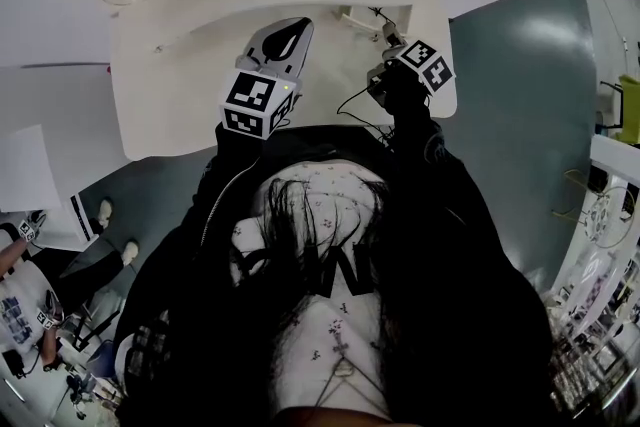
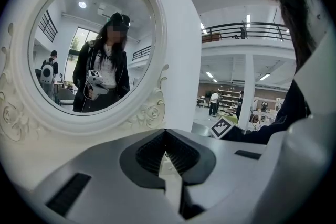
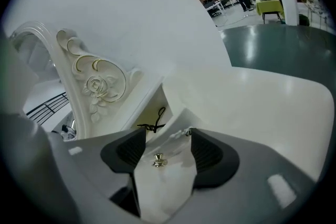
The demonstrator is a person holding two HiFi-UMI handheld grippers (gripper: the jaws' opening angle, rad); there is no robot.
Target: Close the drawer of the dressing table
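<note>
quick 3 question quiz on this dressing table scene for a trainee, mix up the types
1. True or false: the right gripper is clamped on the gold knob of the drawer.
2. What lies inside the open drawer? A) a black cord B) a comb C) a lipstick
3. Fill in: the left gripper, jaws together and holding nothing, faces the table's carved, white-framed ____.

Key
1. False: its jaws stand wide apart, with the knob in the gap between them and untouched.
2. A
3. mirror
</note>
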